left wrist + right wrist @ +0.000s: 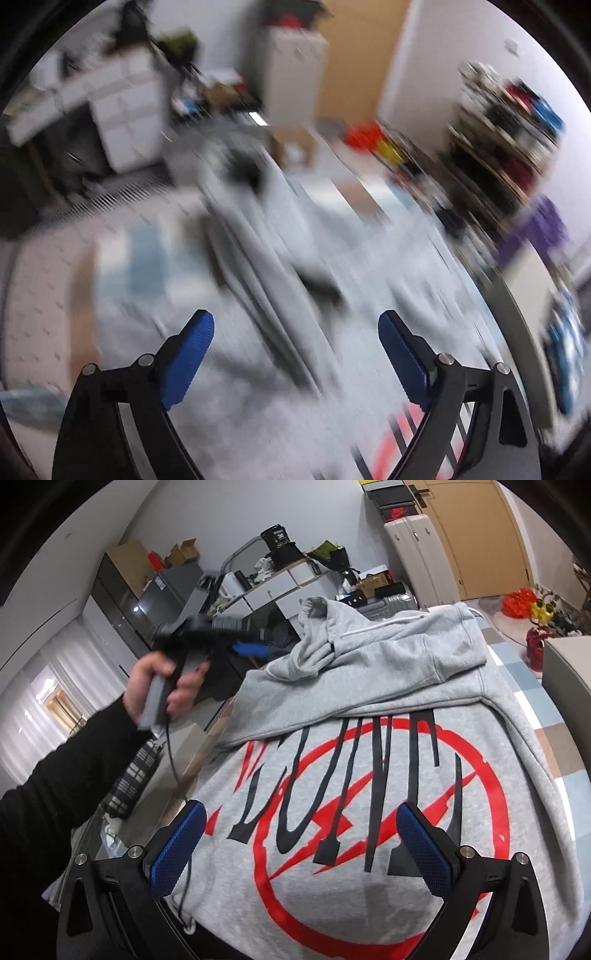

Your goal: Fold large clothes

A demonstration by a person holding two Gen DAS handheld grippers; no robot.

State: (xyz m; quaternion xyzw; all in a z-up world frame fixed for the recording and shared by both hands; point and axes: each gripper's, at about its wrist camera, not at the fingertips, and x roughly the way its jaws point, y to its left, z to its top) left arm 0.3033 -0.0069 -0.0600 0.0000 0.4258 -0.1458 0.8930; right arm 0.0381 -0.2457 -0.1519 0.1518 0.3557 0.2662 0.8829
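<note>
Hovering over the bed, my right gripper [301,836] had its two blue pads [177,849] spread wide apart with nothing between them. Directly below it lay the grey hoodie [369,709], back side up, spread on the checked bed cover [554,746]. A large red circle-and-bolt print [369,830] with tall black letters faced the camera. One sleeve [424,653] was folded across the upper back, and the hood [317,635] lay bunched at the far end, near the edge of the bed.

My left hand [162,683] held the left gripper [247,650] up in the air off the left side of the hoodie, clear of the fabric; a black cable [171,753] hung from its handle. In the left wrist view its blue pads [188,354] stood wide apart, empty (frame heavily motion-blurred). That view looked down at the hoodie [258,295] as pale grey folds, with a bit of the red print [388,450] at the lower right.

Background, right wrist view: a white suitcase [410,554] stood by a wooden door [476,535], a cluttered white desk [280,583] beyond the bed, an orange bag [517,602] on the floor.
</note>
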